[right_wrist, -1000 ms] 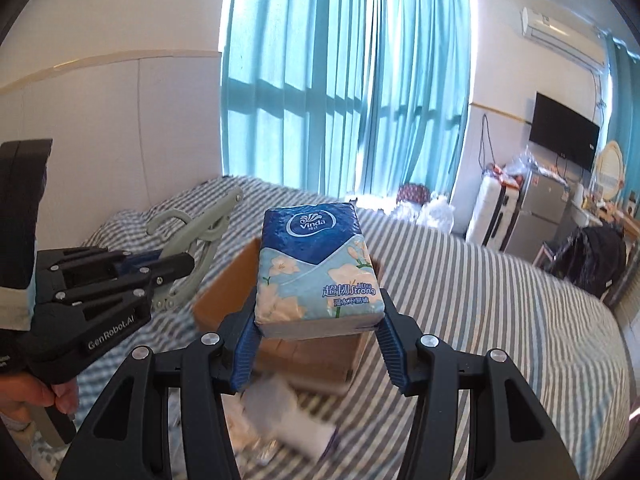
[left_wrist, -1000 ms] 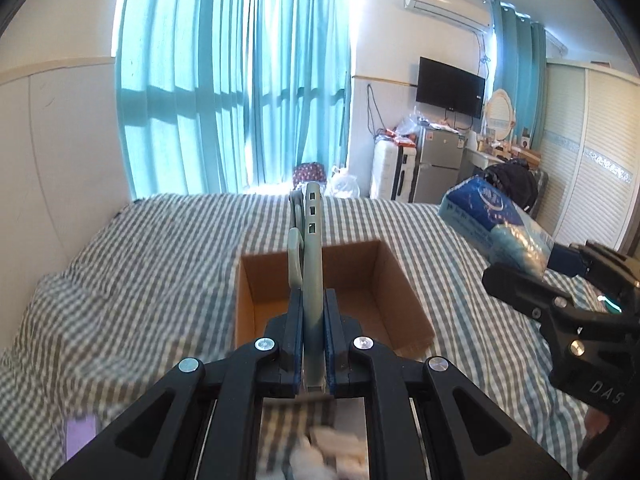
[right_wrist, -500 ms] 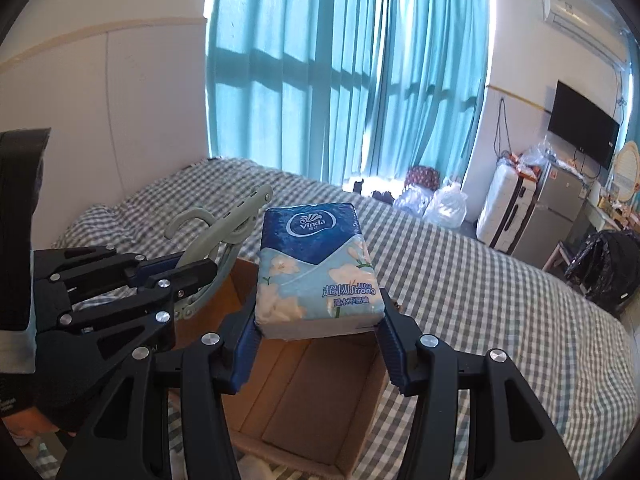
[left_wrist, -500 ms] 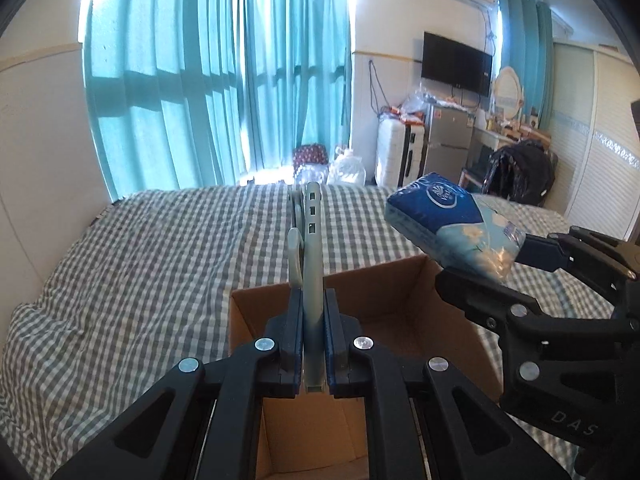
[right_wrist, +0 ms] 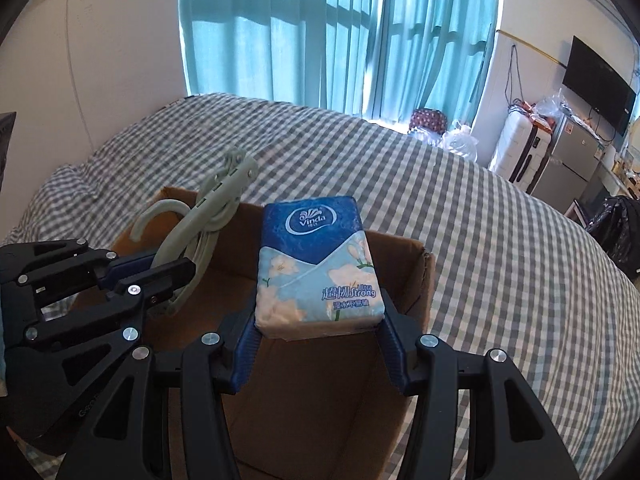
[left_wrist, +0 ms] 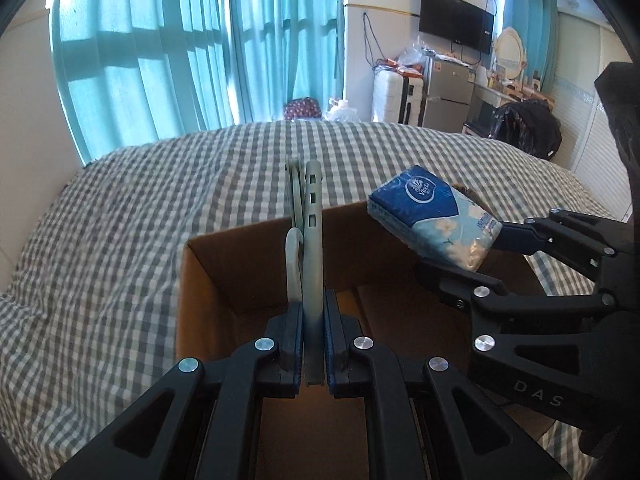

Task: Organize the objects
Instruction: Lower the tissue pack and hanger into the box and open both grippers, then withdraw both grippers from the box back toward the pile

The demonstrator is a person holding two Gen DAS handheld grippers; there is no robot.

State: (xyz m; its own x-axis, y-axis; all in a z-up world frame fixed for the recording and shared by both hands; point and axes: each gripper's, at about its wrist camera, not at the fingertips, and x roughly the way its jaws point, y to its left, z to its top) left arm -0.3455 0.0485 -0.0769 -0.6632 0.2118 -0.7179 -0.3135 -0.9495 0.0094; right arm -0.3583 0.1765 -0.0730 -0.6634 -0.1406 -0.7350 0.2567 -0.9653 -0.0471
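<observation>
An open brown cardboard box (left_wrist: 192, 276) sits on a grey-checked bed; it also shows in the right wrist view (right_wrist: 420, 280). My left gripper (left_wrist: 313, 312) is shut on a folded grey-green clothes hanger (left_wrist: 311, 232) and holds it upright over the box's left half; the hanger also shows in the right wrist view (right_wrist: 212, 216). My right gripper (right_wrist: 320, 344) is shut on a blue Vinda tissue pack (right_wrist: 316, 268) and holds it above the box's right half. The pack also shows in the left wrist view (left_wrist: 432, 220). What lies in the box is hidden.
The checked bed (left_wrist: 120, 220) spreads around the box. Teal curtains (left_wrist: 200, 48) hang behind. A suitcase (left_wrist: 396, 92), small fridge (left_wrist: 448, 88), wall TV (left_wrist: 456, 24) and dark bag (left_wrist: 528, 128) stand at the far right. A padded headboard wall (right_wrist: 100, 60) rises on the left.
Both grippers have moved forward and down over the box, which now fills the lower view. Hanger and tissue pack stay gripped and sit lower, closer to the box opening.
</observation>
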